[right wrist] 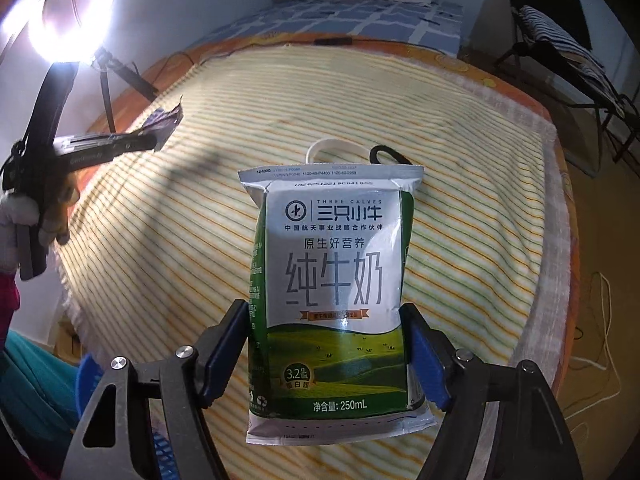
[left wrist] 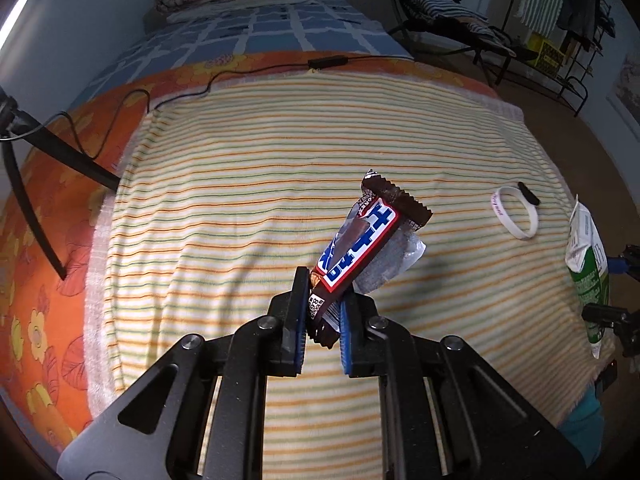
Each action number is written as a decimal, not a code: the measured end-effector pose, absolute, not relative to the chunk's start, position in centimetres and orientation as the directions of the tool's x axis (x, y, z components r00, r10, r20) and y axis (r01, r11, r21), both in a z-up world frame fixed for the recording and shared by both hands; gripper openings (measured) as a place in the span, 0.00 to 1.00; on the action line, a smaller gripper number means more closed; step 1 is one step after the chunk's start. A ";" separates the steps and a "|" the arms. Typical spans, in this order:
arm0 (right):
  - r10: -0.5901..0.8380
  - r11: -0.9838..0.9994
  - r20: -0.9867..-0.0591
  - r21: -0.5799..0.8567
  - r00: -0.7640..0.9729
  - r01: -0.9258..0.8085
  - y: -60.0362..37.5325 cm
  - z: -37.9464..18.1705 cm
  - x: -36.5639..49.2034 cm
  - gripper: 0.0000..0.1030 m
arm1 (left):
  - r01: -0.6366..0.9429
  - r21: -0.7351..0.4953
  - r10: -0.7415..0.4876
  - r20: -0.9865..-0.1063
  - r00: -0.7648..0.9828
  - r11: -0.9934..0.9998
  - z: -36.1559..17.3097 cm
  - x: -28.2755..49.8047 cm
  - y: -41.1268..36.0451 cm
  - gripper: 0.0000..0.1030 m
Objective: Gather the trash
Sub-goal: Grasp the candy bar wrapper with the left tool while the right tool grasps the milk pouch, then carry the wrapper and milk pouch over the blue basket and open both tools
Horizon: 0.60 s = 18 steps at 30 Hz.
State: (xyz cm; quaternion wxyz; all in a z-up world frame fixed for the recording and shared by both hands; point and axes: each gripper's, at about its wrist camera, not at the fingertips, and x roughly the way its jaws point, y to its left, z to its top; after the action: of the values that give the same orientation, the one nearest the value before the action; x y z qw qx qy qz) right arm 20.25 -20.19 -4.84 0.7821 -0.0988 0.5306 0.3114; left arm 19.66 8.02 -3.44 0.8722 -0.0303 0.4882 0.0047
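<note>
My left gripper [left wrist: 322, 316] pinches a candy bar wrapper [left wrist: 360, 248] by its end, lifted above the striped blanket [left wrist: 240, 208]. My right gripper [right wrist: 328, 344] clamps a milk carton [right wrist: 332, 296] by its sides. A white wristband [left wrist: 516, 212] lies on the blanket between them; a chair [left wrist: 452, 20] stands beyond the bed's far corner.
</note>
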 end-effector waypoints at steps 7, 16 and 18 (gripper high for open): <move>0.403 0.806 -0.862 0.174 0.309 -0.565 -21.2 -1.6 17.5 0.75 | -0.027 -0.082 -0.054 -0.834 0.549 0.996 -1.1 16.3 8.1 0.11; 0.441 0.804 -0.826 0.190 0.350 -0.564 -20.9 2.1 11.6 0.75 | 0.021 -0.090 -0.087 -0.822 0.562 0.996 0.9 9.1 7.1 0.11; 0.456 0.796 -0.820 0.202 0.346 -0.570 -20.7 2.4 10.3 0.75 | 0.031 -0.092 -0.094 -0.824 0.559 0.995 1.0 7.3 6.8 0.11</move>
State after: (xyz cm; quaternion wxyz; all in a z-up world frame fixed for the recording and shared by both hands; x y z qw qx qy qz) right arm 10.27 -20.70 2.37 0.8184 -0.0595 0.4780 0.3134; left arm 7.25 6.77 0.96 0.8821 -0.0336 0.4685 -0.0353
